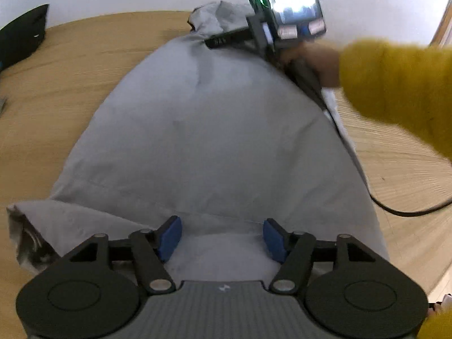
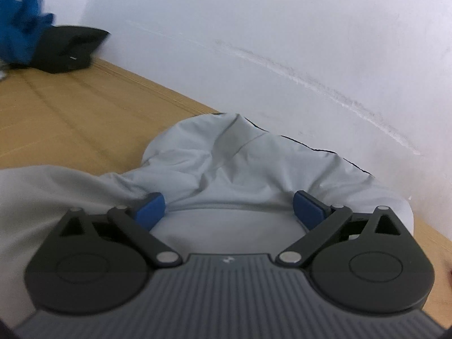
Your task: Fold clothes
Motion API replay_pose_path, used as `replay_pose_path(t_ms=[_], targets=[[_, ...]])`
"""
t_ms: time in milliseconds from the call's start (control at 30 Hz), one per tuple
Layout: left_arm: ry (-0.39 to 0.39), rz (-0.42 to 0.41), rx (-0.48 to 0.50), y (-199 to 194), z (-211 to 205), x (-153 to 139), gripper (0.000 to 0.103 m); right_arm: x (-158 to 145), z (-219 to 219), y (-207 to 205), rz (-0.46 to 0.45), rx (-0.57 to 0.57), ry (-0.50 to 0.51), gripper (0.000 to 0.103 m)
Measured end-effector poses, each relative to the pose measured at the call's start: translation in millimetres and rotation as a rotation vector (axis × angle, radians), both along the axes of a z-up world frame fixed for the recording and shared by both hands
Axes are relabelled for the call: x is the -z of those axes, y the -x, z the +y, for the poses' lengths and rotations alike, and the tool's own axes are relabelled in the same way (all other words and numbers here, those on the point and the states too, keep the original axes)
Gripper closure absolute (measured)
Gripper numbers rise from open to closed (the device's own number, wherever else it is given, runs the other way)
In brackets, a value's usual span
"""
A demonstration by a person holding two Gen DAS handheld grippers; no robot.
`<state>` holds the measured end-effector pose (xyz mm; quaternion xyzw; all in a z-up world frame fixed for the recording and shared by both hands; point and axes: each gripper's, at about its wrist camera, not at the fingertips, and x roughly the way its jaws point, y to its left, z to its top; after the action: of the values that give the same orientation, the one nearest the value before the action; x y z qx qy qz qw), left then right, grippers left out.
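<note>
The grey garment [image 1: 214, 141] lies spread on the wooden table [image 1: 70, 84], a broad smooth panel running from the near edge toward the far wall, where it narrows into a rumpled, bunched end [image 1: 217, 14]. At its near left corner the cloth turns over into a crumpled fold [image 1: 28, 240] with a lighter inner side showing. In the right wrist view the same garment [image 2: 226, 163] heaps into soft creases against the white wall [image 2: 282, 42], a thin dark edge showing along its far rim.

The left gripper [image 1: 221, 238] hangs over the near part of the panel, its blue pads [image 1: 169, 238] standing well apart with only flat cloth seen below the gap; nothing is clamped between them. The right gripper [image 2: 230, 207] sits low over the bunched far end, its blue pads [image 2: 149, 207] spread wide, cloth lying under and between them without either pad visibly pressing it. From the left wrist view that right gripper [image 1: 220, 41] appears at the far right, blurred, its dark finger reaching over the bunched end, carried by a hand [image 1: 313, 62] in a mustard-yellow sleeve [image 1: 395, 90]. A black cable [image 1: 409, 212] trails from it across the table on the right.

Far left on the table rests a black object [image 2: 67, 50], with blue fabric [image 2: 19, 14] just beside it at the left edge.
</note>
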<state>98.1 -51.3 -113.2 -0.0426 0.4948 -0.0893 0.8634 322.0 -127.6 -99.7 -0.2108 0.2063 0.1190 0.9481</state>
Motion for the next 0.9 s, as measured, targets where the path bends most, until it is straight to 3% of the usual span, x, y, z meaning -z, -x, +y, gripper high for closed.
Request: replay_pose_path(t_ms=[100,167,267,333,467,700,900], targets=[[-0.001,0.043,0.006,-17,-7,2,0.024,-27,3,-21,0.151,0.024,0.013,0.003],[-0.015,0.053,0.003,-15,-10,3,0.024,-54,-5,-9,0.219,0.031,-0.019,0.003],[0.003,0.066,-0.02,-6,-13,-3,0.026,-88,-25,38,0.254,-0.007,0.002,0.003],[0.023,0.075,-0.037,0,-14,-8,0.026,-97,-43,72,0.278,-0.04,0.001,0.003],[-0.015,0.063,-0.075,15,-23,-21,0.026,-112,-79,140,0.326,-0.108,-0.002,0.003],[-0.071,0.056,-0.189,31,-46,-42,0.026,-85,-137,196,0.505,0.049,-0.18,0.003],[-0.175,0.041,-0.19,50,-60,-53,0.026,-73,-165,236,0.515,0.086,-0.214,0.003]])
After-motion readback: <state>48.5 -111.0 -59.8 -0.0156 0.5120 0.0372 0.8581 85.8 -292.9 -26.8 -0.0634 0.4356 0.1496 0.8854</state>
